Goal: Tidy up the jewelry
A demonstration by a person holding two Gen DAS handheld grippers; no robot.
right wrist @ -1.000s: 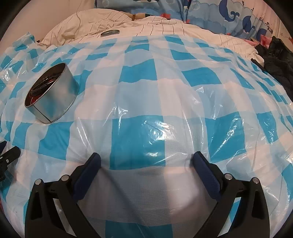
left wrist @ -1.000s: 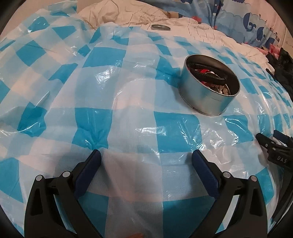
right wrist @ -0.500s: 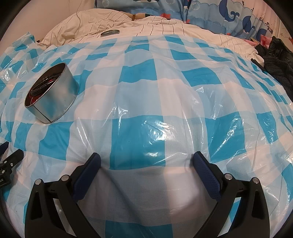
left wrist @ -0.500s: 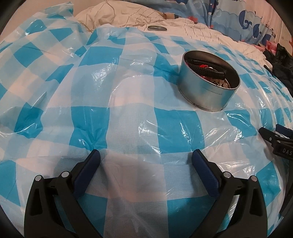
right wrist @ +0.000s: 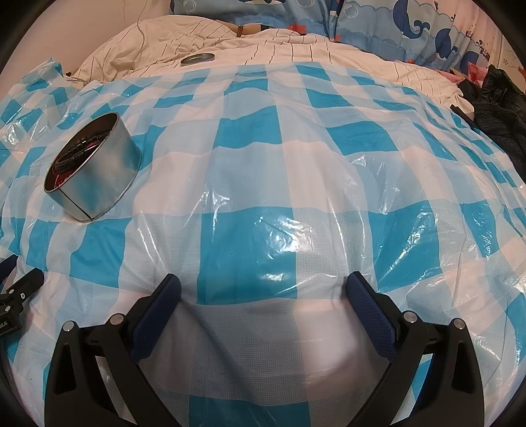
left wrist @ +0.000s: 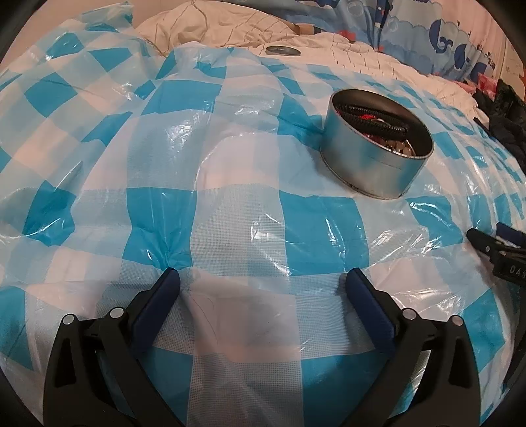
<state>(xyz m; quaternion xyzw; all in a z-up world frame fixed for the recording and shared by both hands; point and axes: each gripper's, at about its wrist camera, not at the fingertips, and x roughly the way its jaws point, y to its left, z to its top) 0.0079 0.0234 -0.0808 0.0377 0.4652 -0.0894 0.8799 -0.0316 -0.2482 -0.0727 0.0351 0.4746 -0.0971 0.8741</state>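
Observation:
A round silver tin (left wrist: 374,157) stands on the blue-and-white checked plastic sheet (left wrist: 230,203), holding a black coiled band, red pieces and beads. The right wrist view has the same tin (right wrist: 95,174) at the left. A flat metal lid (left wrist: 282,50) lies on the striped bedding beyond the sheet, and shows as the lid (right wrist: 198,58) in the right wrist view. My left gripper (left wrist: 263,285) is open just above the sheet, nothing between its fingers. My right gripper (right wrist: 263,289) is open too, over bare sheet right of the tin. Its tips (left wrist: 493,243) show at the left view's right edge.
Rumpled cream striped bedding (right wrist: 263,42) lies behind the sheet, with a blue whale-print cover (right wrist: 394,23) further back. Dark clothing (right wrist: 499,108) is heaped at the far right. The plastic sheet is wrinkled and bulges over the soft bed.
The left gripper has drifted slightly, so the tin sits a little higher and further off in its view. The right view is almost unchanged; the left gripper's tip has crept in at its lower left.

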